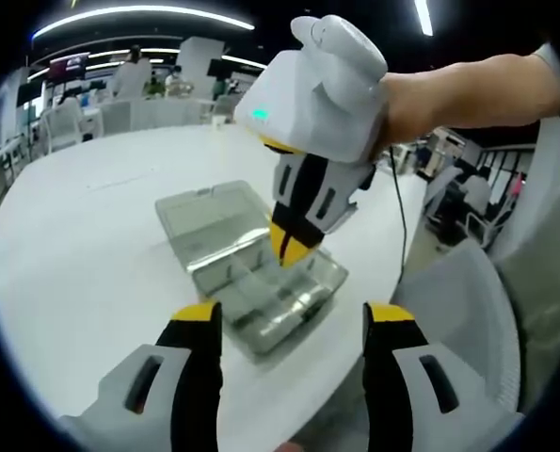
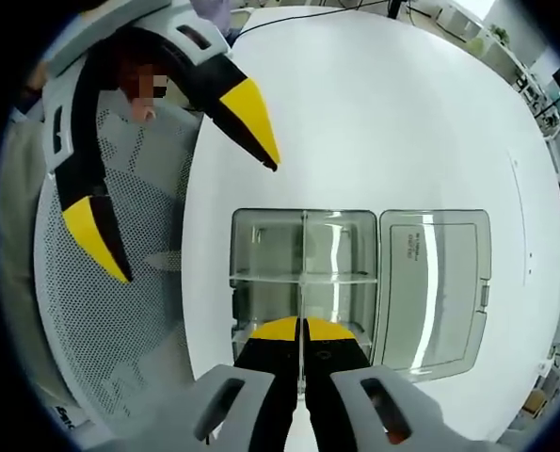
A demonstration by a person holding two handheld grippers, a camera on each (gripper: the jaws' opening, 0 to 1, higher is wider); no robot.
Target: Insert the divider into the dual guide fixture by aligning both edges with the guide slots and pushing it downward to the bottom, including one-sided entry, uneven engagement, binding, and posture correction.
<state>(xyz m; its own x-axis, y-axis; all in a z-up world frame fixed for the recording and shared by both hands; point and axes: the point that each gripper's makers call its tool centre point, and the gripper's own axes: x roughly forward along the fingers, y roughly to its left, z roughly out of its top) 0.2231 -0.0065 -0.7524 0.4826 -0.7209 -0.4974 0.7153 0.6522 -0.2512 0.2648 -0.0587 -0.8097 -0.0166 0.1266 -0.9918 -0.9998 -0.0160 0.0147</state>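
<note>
A clear plastic box (image 2: 261, 247) lies on the white table (image 2: 374, 113) with its lid (image 2: 435, 287) folded open beside it. My right gripper (image 2: 301, 330) is shut on a thin clear divider (image 2: 301, 247), seen edge-on, which runs down the box's middle line. A clear cross wall (image 2: 345, 277) spans the box. In the left gripper view the right gripper (image 1: 284, 247) points down into the box (image 1: 261, 292) from above. My left gripper (image 1: 292, 318) stands open just short of the box with nothing between its jaws. It hovers over the table's edge (image 2: 200, 224) in the right gripper view.
A grey mesh chair (image 2: 101, 330) stands at the table's edge next to the box, also seen as a seat (image 1: 449, 311). A person's forearm (image 1: 468, 89) holds the right gripper. A black cable (image 1: 399, 202) crosses the table. Chairs and desks fill the room behind.
</note>
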